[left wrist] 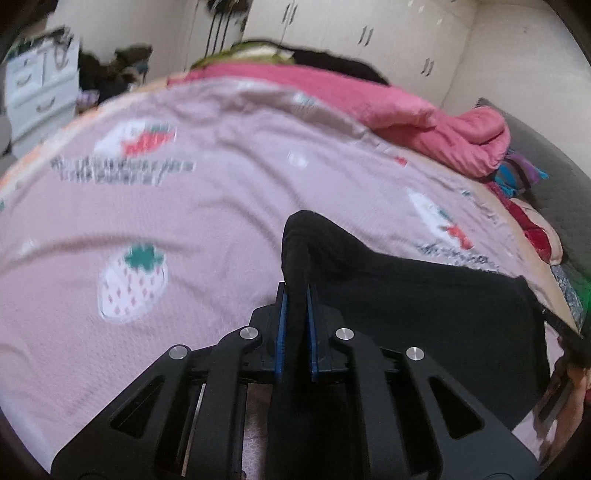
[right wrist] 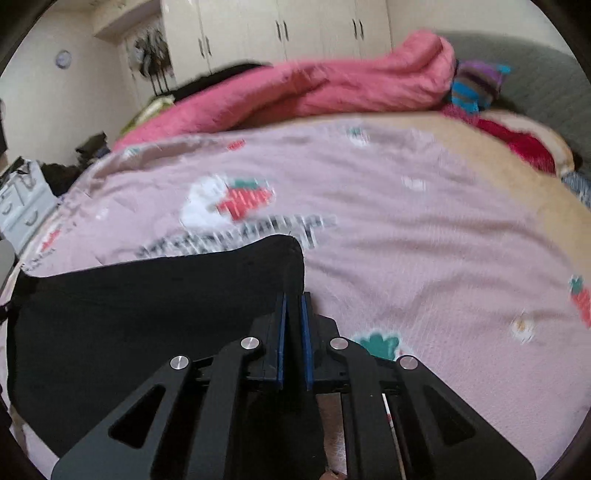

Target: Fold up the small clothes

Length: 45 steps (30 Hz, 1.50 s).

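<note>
A black garment (left wrist: 424, 306) lies on the pink strawberry-print bedspread (left wrist: 184, 221). My left gripper (left wrist: 295, 291) is shut on its left corner, with a fold of black cloth standing up between the blue pads (left wrist: 281, 325). In the right wrist view the same black garment (right wrist: 129, 314) spreads to the left. My right gripper (right wrist: 294, 299) is shut on its right corner, cloth pinched between the blue pads (right wrist: 306, 332). The garment hangs stretched between both grippers, low over the bedspread (right wrist: 406, 240).
A rolled pink blanket (left wrist: 424, 114) lies at the far side of the bed, also in the right wrist view (right wrist: 314, 88). Colourful clothes (right wrist: 476, 88) and a red item (right wrist: 517, 144) lie at the right. A white drawer unit (left wrist: 40, 85) stands at the left. Wardrobes (right wrist: 280, 33) line the wall.
</note>
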Each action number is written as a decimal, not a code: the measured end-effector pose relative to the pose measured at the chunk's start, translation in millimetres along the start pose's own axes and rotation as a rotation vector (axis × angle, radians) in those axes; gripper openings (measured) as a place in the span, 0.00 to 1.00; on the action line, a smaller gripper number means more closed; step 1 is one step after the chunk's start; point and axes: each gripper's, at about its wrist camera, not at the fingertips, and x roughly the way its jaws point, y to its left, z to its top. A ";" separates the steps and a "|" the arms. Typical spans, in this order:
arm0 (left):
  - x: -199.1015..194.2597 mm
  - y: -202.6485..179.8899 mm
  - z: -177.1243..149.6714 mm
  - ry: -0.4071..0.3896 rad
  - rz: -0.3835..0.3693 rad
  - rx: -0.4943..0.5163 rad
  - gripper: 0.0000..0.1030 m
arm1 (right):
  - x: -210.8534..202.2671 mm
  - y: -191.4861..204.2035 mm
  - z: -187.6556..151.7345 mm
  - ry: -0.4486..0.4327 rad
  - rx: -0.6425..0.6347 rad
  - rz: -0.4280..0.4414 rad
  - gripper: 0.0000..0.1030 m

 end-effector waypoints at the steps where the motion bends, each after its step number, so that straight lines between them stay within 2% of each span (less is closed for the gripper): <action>1: 4.9 1.5 -1.9 0.013 0.009 0.000 0.04 | 5.1 -2.0 -2.5 0.021 0.010 -0.001 0.07; 4: 17.3 1.5 -7.8 0.041 0.059 0.030 0.06 | 11.2 -5.3 -5.3 0.044 0.022 0.002 0.07; 8: 21.3 3.7 -13.4 0.055 0.078 0.026 0.10 | 11.6 -2.6 -7.9 0.046 -0.005 -0.028 0.10; 9: 19.5 3.6 -13.4 0.052 0.079 0.023 0.15 | 11.6 -2.7 -8.8 0.052 -0.005 -0.034 0.17; 10: 18.2 2.9 -13.1 0.050 0.079 0.019 0.24 | 10.4 -3.5 -9.4 0.056 0.001 -0.042 0.21; 11: 15.6 2.7 -13.1 0.047 0.073 0.012 0.29 | 7.6 -3.6 -9.7 0.054 0.007 -0.045 0.25; 14: 4.6 0.0 -10.3 0.023 0.059 0.014 0.34 | -3.4 -2.6 -11.5 0.036 -0.001 -0.043 0.30; 18: -15.2 -13.7 -10.4 -0.016 0.049 0.060 0.49 | -25.3 3.6 -16.6 -0.010 -0.041 -0.036 0.41; 21: -25.0 -23.3 -14.1 -0.017 0.030 0.086 0.61 | -41.6 11.5 -22.9 -0.031 -0.072 -0.014 0.46; 25: -36.1 -35.1 -26.6 0.003 0.010 0.120 0.71 | -61.7 21.8 -27.8 -0.050 -0.080 0.033 0.52; 29: -43.5 -41.9 -37.0 0.025 -0.002 0.134 0.75 | -73.8 31.6 -31.4 -0.060 -0.090 0.058 0.52; 38: -55.5 -54.8 -48.0 0.019 -0.027 0.161 0.79 | -85.4 42.7 -49.4 -0.049 -0.106 0.088 0.54; 41: -56.3 -53.4 -50.7 0.023 -0.018 0.149 0.82 | -87.4 38.2 -54.7 -0.051 -0.100 0.070 0.62; 45: -58.0 -42.3 -57.6 0.041 -0.011 0.107 0.83 | -84.9 23.0 -59.4 -0.026 -0.052 0.061 0.62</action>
